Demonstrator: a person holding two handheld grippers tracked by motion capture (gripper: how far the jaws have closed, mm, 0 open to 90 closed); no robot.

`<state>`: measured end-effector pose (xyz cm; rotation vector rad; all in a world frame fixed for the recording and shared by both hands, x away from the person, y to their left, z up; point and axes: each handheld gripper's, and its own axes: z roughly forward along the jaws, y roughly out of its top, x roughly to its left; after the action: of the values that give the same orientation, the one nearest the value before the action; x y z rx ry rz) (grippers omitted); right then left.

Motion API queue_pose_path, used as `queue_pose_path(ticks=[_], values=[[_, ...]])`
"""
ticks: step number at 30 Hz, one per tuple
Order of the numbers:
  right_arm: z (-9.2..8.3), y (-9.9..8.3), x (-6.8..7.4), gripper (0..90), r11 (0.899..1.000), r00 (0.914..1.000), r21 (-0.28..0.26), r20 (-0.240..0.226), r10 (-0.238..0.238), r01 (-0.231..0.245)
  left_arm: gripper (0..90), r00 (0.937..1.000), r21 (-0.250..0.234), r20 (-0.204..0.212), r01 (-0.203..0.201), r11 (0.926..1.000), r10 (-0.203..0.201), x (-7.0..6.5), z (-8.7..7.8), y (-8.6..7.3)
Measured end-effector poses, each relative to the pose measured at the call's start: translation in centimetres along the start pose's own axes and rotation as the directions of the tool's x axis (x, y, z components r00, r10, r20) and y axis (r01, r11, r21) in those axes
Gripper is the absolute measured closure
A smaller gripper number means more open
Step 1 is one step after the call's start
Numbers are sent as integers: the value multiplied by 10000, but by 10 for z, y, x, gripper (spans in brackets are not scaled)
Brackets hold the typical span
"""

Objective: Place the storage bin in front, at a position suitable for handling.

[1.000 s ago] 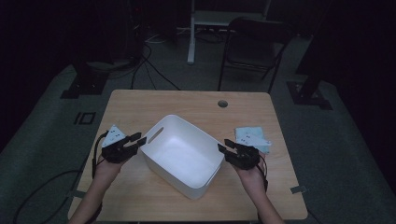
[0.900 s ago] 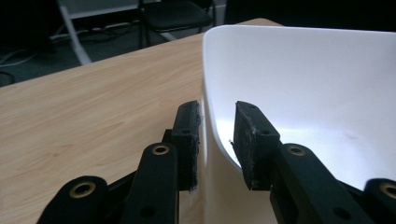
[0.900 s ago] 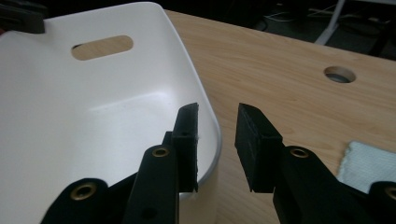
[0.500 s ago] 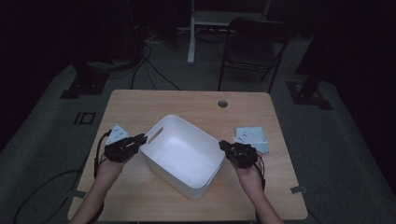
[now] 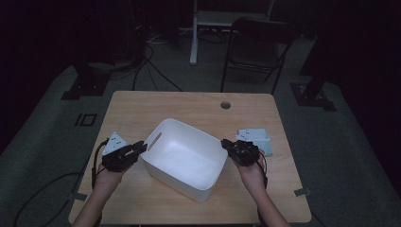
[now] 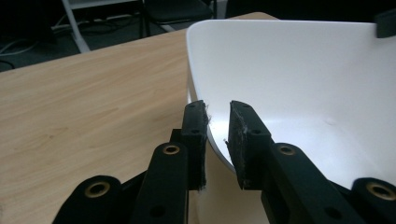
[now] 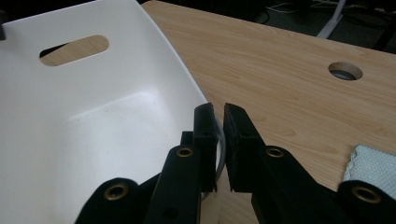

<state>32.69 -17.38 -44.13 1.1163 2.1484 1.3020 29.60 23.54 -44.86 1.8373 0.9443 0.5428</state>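
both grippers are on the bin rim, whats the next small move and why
Probably a short, level lift with both hands together. The left gripper and right gripper each have jaws straddling the rim on opposite ends of the white bin, having just closed, and the bin sits empty on the table.

One white bin [image 5: 184,158] is counted at the middle of the counter [image 5: 189,106]. Two claws are counted, the left claw [image 5: 140,147] at the bin's left rim and the right claw [image 5: 225,144] at its right rim. One pale cloth [image 5: 255,139] is counted right of the bin. One cable hole [image 5: 225,105] is noted beyond the bin.
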Motion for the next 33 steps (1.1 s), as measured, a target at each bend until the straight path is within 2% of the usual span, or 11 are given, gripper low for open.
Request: queue_pose_path(ticks=[4, 6, 8, 15, 19, 24, 26, 33], values=[[6, 3, -2, 809, 10000, 10000, 80, 41, -36, 35, 756, 9999, 40, 20, -120, 9999, 120, -6, -6, -2], [8, 4, -2, 805, 9999, 9999, 123, 39, -101, 101, 755, 10000, -31, -3, 75, 10000, -75, -8, -8, -4], [9, 5, -4, 803, 9999, 10000, 114, -54, 67, -66, 756, 9996, -76, 67, 282, 9996, -281, -10, -10, -6], [12, 6, -7, 787, 9999, 9999, 43, -81, 143, -143, 754, 10000, -6, 34, 20, 10000, -20, -20, -19, -9], [14, 7, -9, 781, 9998, 9996, 2, -203, 189, -189, 754, 9998, -10, 75, 193, 9998, -193, -27, -25, -11], [17, 8, -11, 768, 9998, 9990, -40, -391, 208, -209, 747, 9998, 18, 95, 164, 9999, -164, -35, -31, -15], [18, 9, -12, 764, 9996, 9984, -45, -486, 274, -276, 747, 10000, 52, 63, 21, 10000, -21, -39, -34, -16], [21, 10, -12, 738, 9998, 9985, -82, -520, 172, -176, 747, 9993, -56, 376, 82, 10000, -79, -49, -43, -21]])
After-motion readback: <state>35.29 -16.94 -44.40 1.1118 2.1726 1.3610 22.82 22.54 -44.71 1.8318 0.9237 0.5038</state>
